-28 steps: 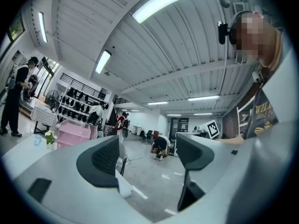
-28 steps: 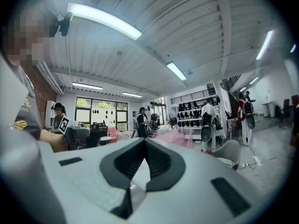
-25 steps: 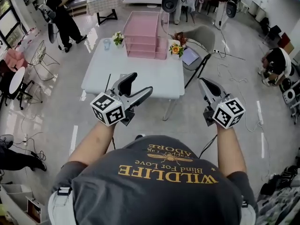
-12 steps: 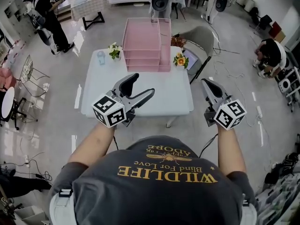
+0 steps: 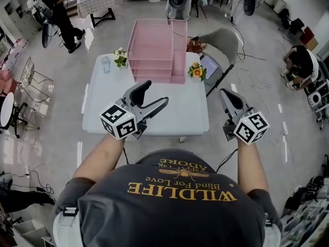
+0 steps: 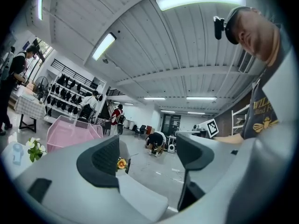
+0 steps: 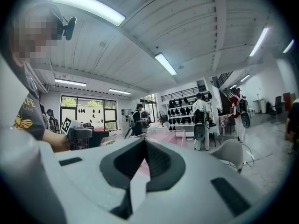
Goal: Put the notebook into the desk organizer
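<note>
The pink wire desk organizer point(image 5: 154, 48) stands at the back of the white table point(image 5: 175, 107); it also shows as the pink organizer point(image 6: 70, 132) and the pink organizer point(image 7: 166, 135) in the gripper views. A pale flat thing point(image 5: 208, 64), perhaps the notebook, lies on the grey chair's seat behind the table's right corner. My left gripper point(image 5: 154, 92) hangs above the table's front, open and empty; its jaws stand wide apart in the left gripper point(image 6: 149, 148) view. My right gripper point(image 5: 226, 94) is off the table's right edge, shut on nothing, as the right gripper point(image 7: 145, 157) view shows.
White flowers point(image 5: 120, 57) and a glass point(image 5: 105, 63) stand left of the organizer, orange flowers point(image 5: 196, 71) to its right. A grey chair point(image 5: 222, 44) stands behind the right corner. Cables run over the floor. People stand and crouch farther off.
The table and organizer have come closer and lower in the head view as the person steps up. Both grippers keep their pose: left open, right shut.
</note>
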`<action>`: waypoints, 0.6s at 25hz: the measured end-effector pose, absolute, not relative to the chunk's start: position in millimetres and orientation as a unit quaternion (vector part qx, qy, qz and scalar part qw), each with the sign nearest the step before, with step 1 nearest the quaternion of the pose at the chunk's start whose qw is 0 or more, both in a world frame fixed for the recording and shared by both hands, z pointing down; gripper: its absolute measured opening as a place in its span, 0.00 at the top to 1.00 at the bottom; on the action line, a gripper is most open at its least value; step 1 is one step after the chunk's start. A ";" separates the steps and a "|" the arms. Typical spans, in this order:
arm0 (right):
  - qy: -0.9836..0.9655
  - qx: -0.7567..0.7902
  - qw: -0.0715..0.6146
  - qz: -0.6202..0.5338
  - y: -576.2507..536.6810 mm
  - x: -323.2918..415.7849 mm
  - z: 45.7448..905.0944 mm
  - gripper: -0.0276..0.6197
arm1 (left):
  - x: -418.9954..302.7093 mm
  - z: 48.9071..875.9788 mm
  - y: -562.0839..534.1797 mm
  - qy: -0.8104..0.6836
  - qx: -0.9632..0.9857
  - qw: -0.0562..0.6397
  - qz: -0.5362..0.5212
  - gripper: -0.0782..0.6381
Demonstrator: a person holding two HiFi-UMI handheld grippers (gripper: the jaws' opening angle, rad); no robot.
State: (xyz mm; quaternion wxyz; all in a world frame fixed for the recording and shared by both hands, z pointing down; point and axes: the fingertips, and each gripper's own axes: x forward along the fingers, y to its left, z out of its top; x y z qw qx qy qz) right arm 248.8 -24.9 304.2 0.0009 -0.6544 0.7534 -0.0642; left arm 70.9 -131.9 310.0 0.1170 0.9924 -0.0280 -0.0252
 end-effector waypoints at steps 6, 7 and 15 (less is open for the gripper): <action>0.791 -0.610 -0.016 -0.052 -48.2 309.9 305.9 0.96 | 129.5 308.0 -130.2 -0.078 0.991 0.108 -0.021 0.36; 0.798 -0.600 -0.018 -0.050 -50.6 321.7 305.6 0.96 | 140.1 307.6 -126.8 -0.087 0.990 0.112 -0.024 0.36; 0.832 -0.552 -0.006 -0.060 -84.2 367.2 311.5 0.96 | 186.7 309.7 -132.4 -0.135 0.983 0.127 -0.017 0.36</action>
